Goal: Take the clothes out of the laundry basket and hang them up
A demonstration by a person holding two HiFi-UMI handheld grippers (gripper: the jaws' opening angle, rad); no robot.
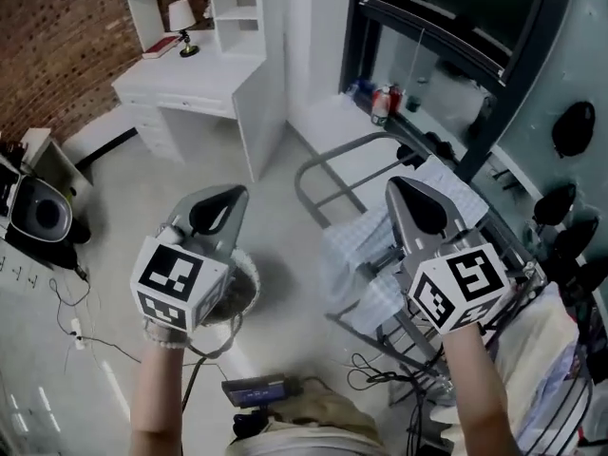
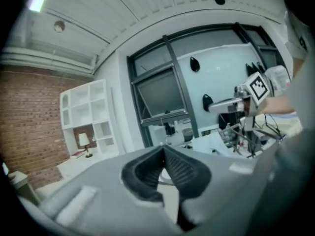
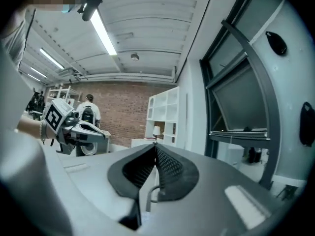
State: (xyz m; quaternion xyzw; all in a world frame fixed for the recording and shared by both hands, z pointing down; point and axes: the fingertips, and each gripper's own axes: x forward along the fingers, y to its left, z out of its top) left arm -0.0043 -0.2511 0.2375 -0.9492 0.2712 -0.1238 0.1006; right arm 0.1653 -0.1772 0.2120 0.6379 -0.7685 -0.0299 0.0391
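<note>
Tongs on both sides are pressed tight together with nothing between them. The left tongs (image 1: 228, 198) show their ribbed pads meeting at the tip in the left gripper view (image 2: 162, 149). The right tongs (image 1: 404, 193) show the same in the right gripper view (image 3: 155, 146). Both point roughly level out into the room, raised in front of the person, well apart from each other.

A pale checked cloth (image 1: 361, 240) already lies draped over the drying rack (image 1: 318, 174), at about 3 o'clock from the middle of the head view and just beneath the right tongs. A cream garment (image 1: 541, 350) hangs further along the rack at 4 o'clock. At 7 o'clock, tucked under the left tongs, a round pale rim (image 1: 249, 274) may be the laundry basket, though I cannot tell whether anything is left in it. A white desk (image 1: 190, 88) with a lamp (image 1: 182, 17) stands at 11 o'clock, well away from the work.

This looks like the gap between garments, with neither hand carrying anything. The next move would call for tipping one pair down toward 7 o'clock, spreading it, and pinching a fold of cloth from the basket. That cloth would then be lifted across to a free rail of the rack.
</note>
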